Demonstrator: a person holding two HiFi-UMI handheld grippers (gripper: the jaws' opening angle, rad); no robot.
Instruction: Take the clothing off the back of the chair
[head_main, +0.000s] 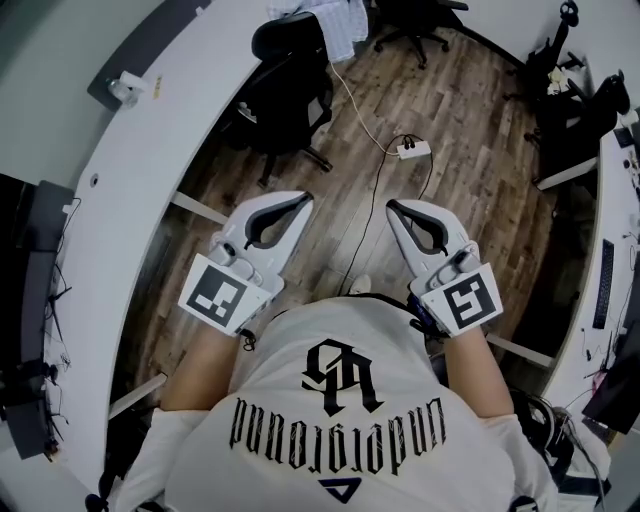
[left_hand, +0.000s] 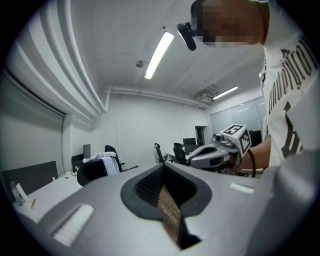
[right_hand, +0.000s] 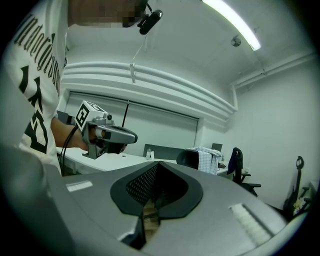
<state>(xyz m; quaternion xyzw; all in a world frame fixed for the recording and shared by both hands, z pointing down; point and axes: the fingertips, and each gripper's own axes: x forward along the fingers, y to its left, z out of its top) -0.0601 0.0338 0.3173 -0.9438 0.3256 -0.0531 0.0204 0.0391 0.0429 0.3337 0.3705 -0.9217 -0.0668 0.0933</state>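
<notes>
A white checked piece of clothing hangs over the back of a black office chair at the far end of the floor. Both gripper views show the clothing on the chair in the distance. My left gripper and right gripper are held side by side in front of the person's chest, pointing level toward the chair and well short of it. Both have their jaws shut with nothing between them. Each gripper view catches the other gripper: the right gripper and the left gripper.
A long curved white desk runs along the left. A power strip with a cable lies on the wooden floor between me and the chair. Other black chairs stand at the back, and desks with equipment line the right.
</notes>
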